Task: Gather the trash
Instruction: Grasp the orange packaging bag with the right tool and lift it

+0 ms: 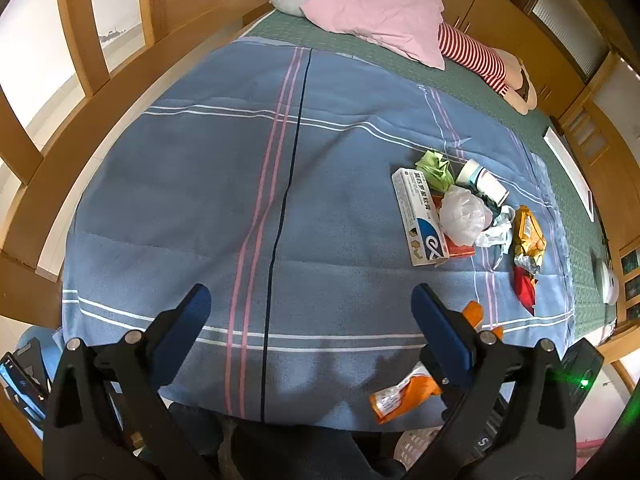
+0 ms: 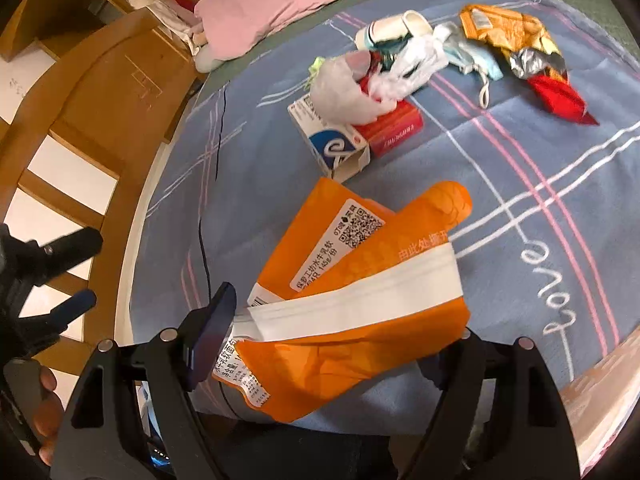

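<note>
My right gripper is shut on an orange snack pouch with a white strip, held above the blue plaid blanket. The pouch also shows in the left wrist view, low beside my right finger. My left gripper is open and empty over the blanket's near edge. A trash pile lies on the blanket: a white and blue medicine box, a red box, a clear plastic bag, green crumpled paper, a paper cup, a gold and red foil wrapper.
A pink pillow and a striped plush toy lie at the bed's head. Wooden rails and cabinets surround the bed. A white perforated basket sits below the bed edge. A face mask lies in the pile.
</note>
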The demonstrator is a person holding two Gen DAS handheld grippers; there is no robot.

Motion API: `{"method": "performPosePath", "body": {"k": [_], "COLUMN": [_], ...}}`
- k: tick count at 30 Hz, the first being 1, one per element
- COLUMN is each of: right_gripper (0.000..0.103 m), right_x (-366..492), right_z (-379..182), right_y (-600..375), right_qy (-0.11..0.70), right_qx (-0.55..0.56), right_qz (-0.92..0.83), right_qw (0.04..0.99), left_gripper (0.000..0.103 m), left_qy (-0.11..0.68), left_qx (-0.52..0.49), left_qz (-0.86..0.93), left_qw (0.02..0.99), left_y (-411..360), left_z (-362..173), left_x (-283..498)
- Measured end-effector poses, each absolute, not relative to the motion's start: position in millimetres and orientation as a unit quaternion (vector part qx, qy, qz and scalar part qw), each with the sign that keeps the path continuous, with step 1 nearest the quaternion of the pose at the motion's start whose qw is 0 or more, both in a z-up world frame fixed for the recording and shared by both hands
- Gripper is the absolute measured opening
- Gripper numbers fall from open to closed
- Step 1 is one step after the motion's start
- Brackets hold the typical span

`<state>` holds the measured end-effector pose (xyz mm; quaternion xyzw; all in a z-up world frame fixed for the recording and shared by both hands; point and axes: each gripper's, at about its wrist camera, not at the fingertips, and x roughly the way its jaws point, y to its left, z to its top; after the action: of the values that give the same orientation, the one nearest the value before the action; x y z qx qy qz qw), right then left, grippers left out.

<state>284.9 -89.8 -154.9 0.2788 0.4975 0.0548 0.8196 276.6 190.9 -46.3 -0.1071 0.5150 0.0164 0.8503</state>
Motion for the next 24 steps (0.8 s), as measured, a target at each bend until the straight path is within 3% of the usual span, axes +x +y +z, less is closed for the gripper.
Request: {"method": "performPosePath", "body": {"k": [24], "right_gripper": [0.079], "right_x": [314], "right_z": [-163], "right_y": [-104], "right_qy": [0.497], "right_qx": [0.282], "right_qz": [0.035], "right_qw": [0.82], "left_gripper": [0.1], "left_qy": [0.524], "left_qx": [-0.115], "left_qz": [0.025], "left_qw": [0.844], "left_y": [197], "left_z": [-52], "left_x": [280]}}
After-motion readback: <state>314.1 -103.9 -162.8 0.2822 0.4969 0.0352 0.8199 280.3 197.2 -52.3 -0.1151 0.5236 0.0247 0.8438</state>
